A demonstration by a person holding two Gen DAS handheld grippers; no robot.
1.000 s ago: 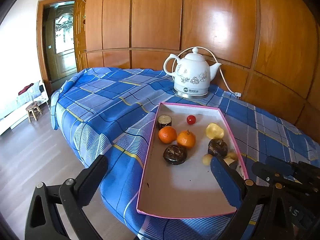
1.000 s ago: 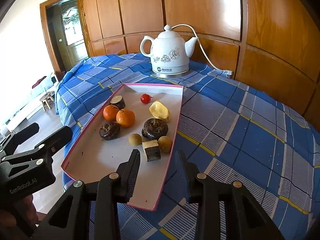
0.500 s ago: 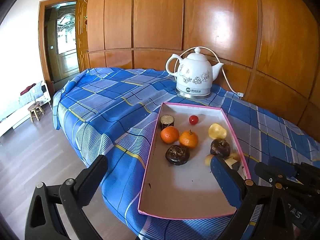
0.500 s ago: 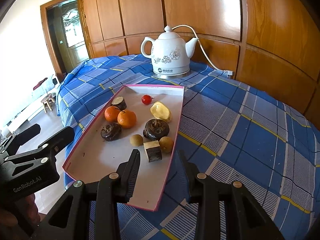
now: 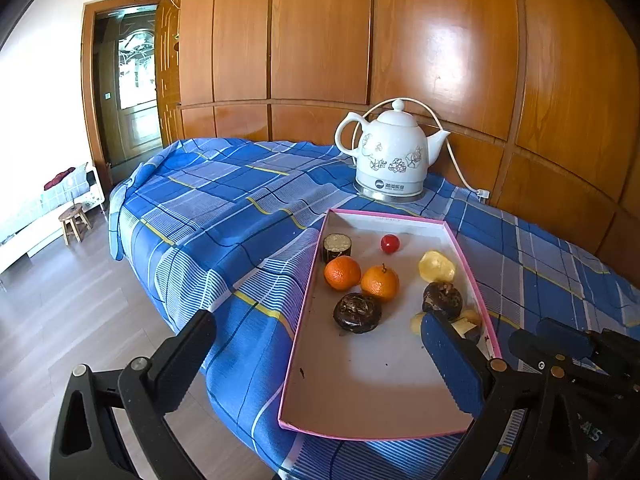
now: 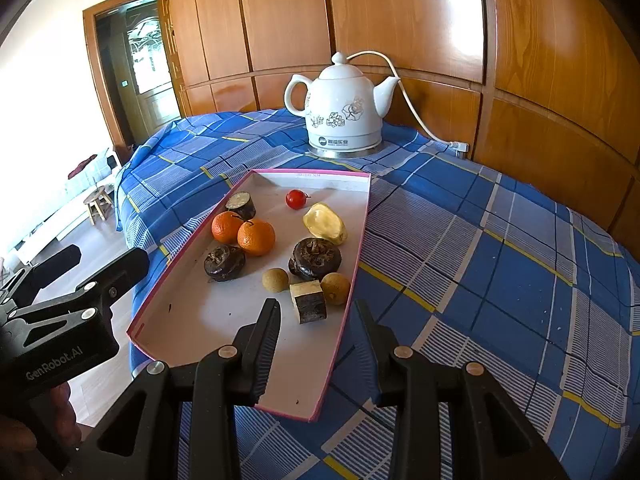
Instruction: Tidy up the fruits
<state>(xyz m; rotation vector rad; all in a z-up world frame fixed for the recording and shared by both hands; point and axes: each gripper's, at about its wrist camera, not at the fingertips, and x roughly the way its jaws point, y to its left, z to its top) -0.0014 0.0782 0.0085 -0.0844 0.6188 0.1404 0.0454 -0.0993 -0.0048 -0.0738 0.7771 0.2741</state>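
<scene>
On pink-rimmed tray (image 6: 352, 240): 2 oranges (image 6: 256, 237), tomato, maybe longans; both grippers (image 6: 316, 312) released.

a white ceramic electric kettle with a grey flower print (image 6: 343, 110) stood on its round metal base near the far edge of a blue checked tablecloth with yellow lines (image 6: 500, 264). its white power cord (image 6: 412, 96) looped behind the lid and ran to the glossy brown wooden wall panels (image 5: 440, 32). at the left, a small wooden stool (image 5: 74, 222) stood on the pale wood-plank floor (image 5: 60, 320), near a dark wooden door with a glass pane (image 5: 134, 84).
</scene>
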